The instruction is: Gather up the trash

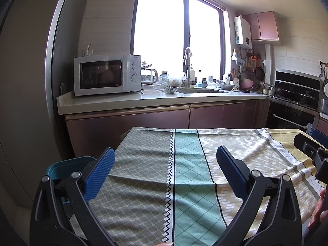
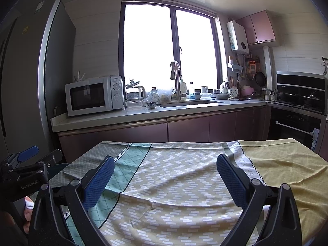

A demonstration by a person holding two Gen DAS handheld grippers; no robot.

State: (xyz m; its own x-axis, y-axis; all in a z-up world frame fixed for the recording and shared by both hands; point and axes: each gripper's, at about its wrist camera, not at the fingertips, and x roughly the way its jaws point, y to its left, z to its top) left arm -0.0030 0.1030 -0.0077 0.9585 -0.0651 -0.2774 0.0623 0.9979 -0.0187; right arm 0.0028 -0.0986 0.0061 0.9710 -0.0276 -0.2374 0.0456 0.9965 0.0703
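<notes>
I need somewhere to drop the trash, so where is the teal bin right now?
The teal bin shows in the left wrist view, low on the left, beside the left edge of the table's patterned cloth and partly hidden behind the left gripper.

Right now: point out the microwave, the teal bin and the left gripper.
microwave (image 1: 100, 75): left wrist view, door glass.
teal bin (image 1: 61, 168): left wrist view, rim.
left gripper (image 1: 165, 154): left wrist view, midway between fingertips.

The left gripper (image 1: 165, 171) is held level, its two blue-padded fingers (image 1: 100, 175) spread wide apart with nothing between them. The right gripper (image 2: 165, 181) sits just beside it at about the same height, its jaws likewise wide and empty. A hand (image 1: 319, 211) shows behind the right gripper.
</notes>
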